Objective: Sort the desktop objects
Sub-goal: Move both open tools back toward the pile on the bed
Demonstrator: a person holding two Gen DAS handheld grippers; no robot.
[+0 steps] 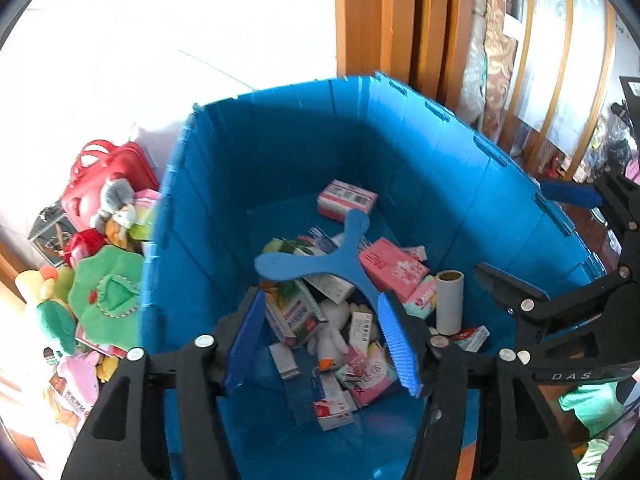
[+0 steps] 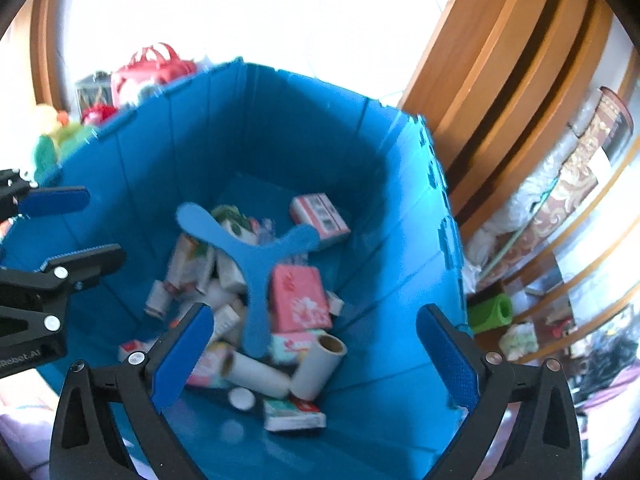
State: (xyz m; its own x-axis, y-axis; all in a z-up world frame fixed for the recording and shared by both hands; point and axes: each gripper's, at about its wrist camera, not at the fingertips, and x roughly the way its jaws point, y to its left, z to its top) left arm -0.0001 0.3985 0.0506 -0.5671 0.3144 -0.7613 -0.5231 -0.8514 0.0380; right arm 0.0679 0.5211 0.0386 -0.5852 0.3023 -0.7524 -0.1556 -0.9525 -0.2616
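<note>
While both grippers hovered over the bin, the boomerang lay on the boxes inside it; left gripper stood half open, right gripper wide, both empty.

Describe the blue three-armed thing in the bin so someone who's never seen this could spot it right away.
Look inside the big blue folding bin. On top of the heap of small boxes and packets at its bottom lies the boomerang, a flat blue piece with three rounded arms spreading from one centre. Nothing else there has that shape: its neighbours are rectangular cartons, a pink tissue pack and cardboard tubes.
</note>
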